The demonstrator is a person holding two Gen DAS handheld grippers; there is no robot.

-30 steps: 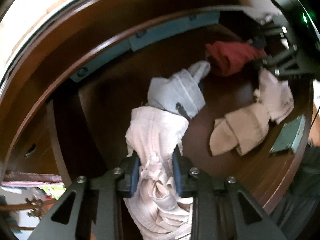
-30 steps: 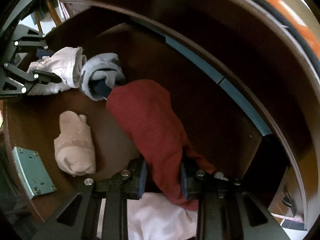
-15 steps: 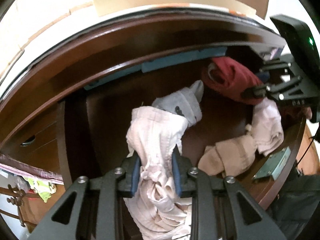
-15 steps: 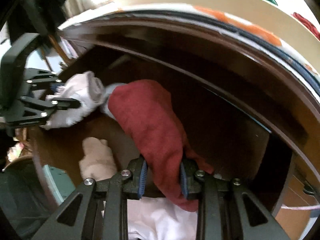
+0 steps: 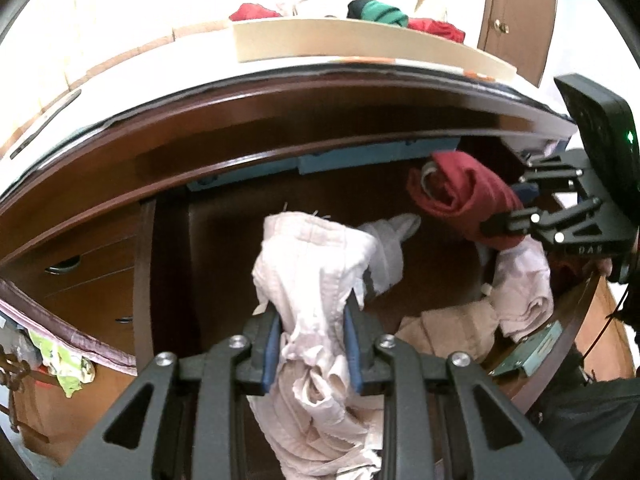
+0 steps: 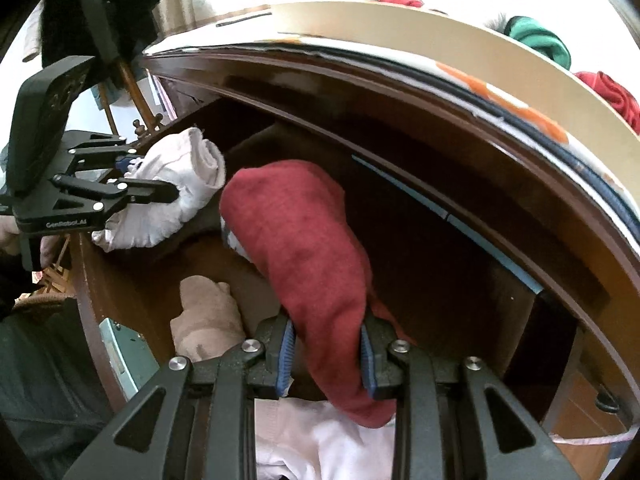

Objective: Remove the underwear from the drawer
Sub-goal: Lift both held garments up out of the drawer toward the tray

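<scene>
My left gripper (image 5: 312,344) is shut on a pale pink pair of underwear (image 5: 316,264), lifted above the open dark wooden drawer (image 5: 576,328). My right gripper (image 6: 326,356) is shut on a dark red pair of underwear (image 6: 308,240), also lifted over the drawer. The red pair shows in the left wrist view (image 5: 460,192) and the pink pair in the right wrist view (image 6: 176,184). A grey pair (image 5: 388,252), a beige pair (image 5: 444,332) and a pale pink pair (image 5: 524,284) lie in the drawer.
The dresser top (image 5: 160,92) carries a cream tray (image 5: 360,40) with red and green clothes. A metal lock plate (image 5: 532,348) sits on the drawer front. White cloth (image 6: 320,440) lies below my right gripper. More drawers (image 5: 80,280) are on the left.
Both grippers have risen up and back from the drawer with their underwear. The dresser top and the tray have come into view.
</scene>
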